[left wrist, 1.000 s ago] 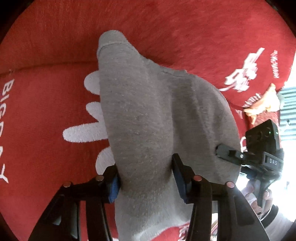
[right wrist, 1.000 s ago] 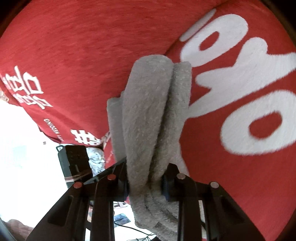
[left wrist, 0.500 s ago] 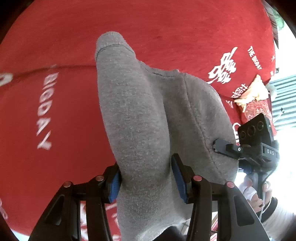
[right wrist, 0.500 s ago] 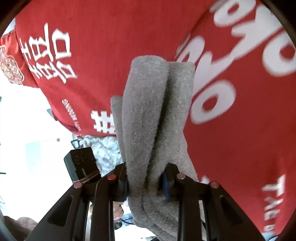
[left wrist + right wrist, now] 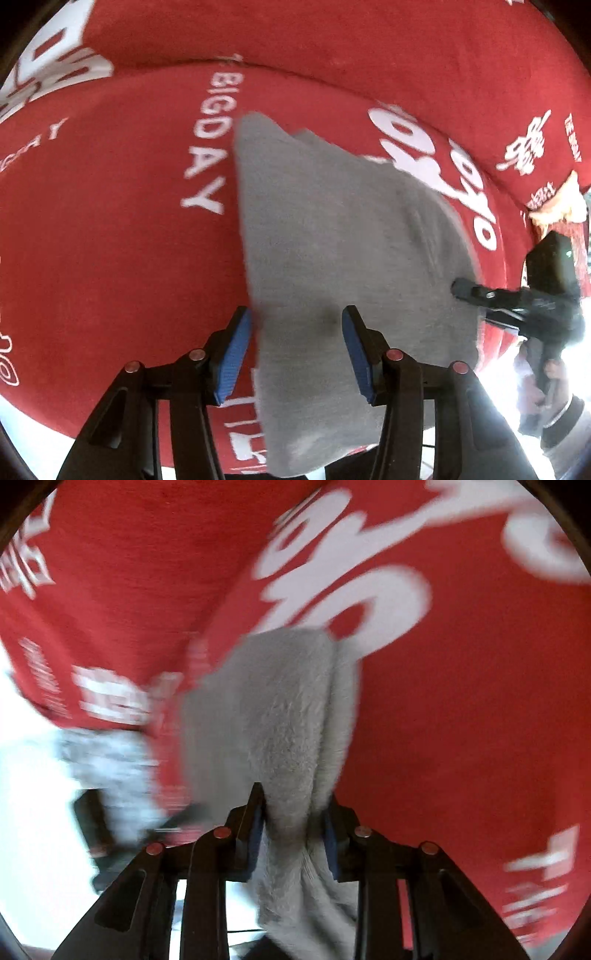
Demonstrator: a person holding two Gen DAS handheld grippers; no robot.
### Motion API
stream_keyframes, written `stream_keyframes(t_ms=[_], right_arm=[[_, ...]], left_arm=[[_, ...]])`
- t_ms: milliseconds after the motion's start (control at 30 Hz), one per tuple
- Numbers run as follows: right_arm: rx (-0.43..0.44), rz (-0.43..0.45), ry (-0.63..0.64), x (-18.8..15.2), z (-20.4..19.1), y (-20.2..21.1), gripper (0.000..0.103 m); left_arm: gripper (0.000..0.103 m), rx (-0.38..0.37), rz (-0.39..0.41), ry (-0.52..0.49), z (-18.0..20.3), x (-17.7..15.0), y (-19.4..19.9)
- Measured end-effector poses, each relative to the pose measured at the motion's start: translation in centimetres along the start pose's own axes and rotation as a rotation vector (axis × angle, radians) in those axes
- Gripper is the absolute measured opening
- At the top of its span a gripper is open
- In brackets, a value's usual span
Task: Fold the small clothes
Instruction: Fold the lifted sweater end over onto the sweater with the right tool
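A small grey garment (image 5: pixel 332 229) hangs stretched between my two grippers above a red cloth with white lettering (image 5: pixel 110 221). My left gripper (image 5: pixel 295 325) is shut on the garment's near edge, its blue pads on either side of the fabric. In the right wrist view the same garment (image 5: pixel 280 709) is bunched into thick folds, and my right gripper (image 5: pixel 293 805) still pinches them while its jaws are opening slightly. From the left wrist view the right gripper (image 5: pixel 476 291) shows at the garment's far right corner. This moment's frames are motion-blurred.
The red cloth (image 5: pixel 461 720) fills nearly all of both views. A hand (image 5: pixel 546 373) holds the right gripper's handle at the right edge. A yellowish crumpled item (image 5: pixel 561 206) lies at the cloth's right rim. A patterned grey-white fabric (image 5: pixel 103 753) lies beyond the cloth's left edge.
Both grippers have carried the garment sideways across the red cloth; the lettering beneath has shifted. In the left wrist view the garment now looks flatter and wider.
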State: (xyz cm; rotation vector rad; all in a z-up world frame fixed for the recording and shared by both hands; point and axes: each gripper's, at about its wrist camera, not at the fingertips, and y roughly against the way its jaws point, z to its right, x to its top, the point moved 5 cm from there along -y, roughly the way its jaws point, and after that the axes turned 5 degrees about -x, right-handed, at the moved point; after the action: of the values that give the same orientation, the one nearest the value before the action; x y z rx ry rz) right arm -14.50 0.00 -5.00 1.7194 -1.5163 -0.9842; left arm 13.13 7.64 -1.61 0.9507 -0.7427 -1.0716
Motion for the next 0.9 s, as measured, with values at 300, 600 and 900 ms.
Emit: stream_keyframes(t_ms=[300, 600, 900], right_arm=[[-0.230, 0.104, 0.090, -0.2, -0.8, 4.1, 0.028], [-0.185, 0.061, 0.199, -4.9, -6.3, 2.7, 0.016], [-0.349, 0.022, 0.243, -6.1, -3.5, -1.3, 0.011]], left_arm=[[0.052, 0.116, 0.063, -0.022, -1.8, -0.5, 3.1], [0.052, 0.169, -0.004, -0.114, 1.3, -2.3, -0.9], [0.052, 0.164, -0.004, -0.096, 1.2, -3.0, -1.7]])
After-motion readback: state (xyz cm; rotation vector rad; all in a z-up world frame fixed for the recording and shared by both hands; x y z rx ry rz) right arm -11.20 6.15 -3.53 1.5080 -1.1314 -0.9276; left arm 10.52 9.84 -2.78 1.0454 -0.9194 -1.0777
